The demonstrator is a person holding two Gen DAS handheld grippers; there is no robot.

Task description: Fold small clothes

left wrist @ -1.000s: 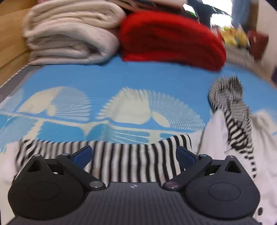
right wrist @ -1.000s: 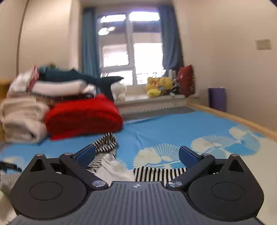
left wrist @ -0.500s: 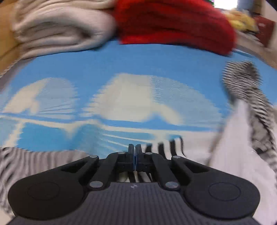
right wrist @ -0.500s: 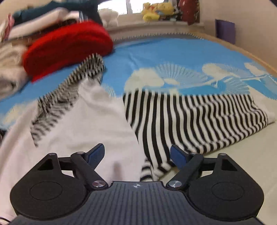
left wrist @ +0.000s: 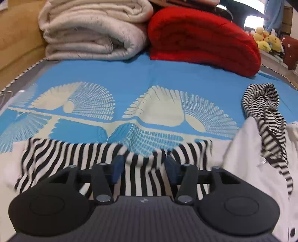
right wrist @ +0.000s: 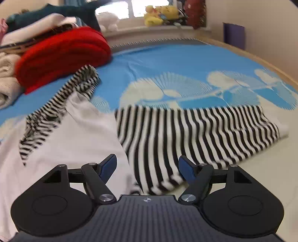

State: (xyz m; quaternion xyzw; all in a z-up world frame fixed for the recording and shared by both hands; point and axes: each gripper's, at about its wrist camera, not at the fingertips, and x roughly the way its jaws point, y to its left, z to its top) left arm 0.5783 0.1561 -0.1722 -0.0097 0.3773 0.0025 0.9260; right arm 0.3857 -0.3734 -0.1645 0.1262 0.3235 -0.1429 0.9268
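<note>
Bedroom; blue bedspread [left wrist: 130, 74] with cream fan motifs serves as the work surface. Folded cream blanket [left wrist: 93, 29] and red blanket [left wrist: 201, 37] stacked at the far end; yellow plush toys [right wrist: 160, 13] on the sill.

Small hooded garment [right wrist: 74, 139], white body with black-and-white striped sleeves and hood, lies spread on the bedspread. 1 striped sleeve [left wrist: 74, 158] stretches flat directly under the left gripper [left wrist: 142, 168]; the other sleeve [right wrist: 195, 134] reaches out ahead of the right gripper [right wrist: 147, 167].

Left jaws have just been opening, now parted, sleeve cloth between them but not pinched. Right jaws have narrowed, then held much the same gap, parted above the seam where sleeve meets body; nothing gripped.

Handling, judged: light, limp knit; will sag and bunch, not slippery, not fragile. Best taken at sleeve cuff or hem edge, pinching a single layer.
</note>
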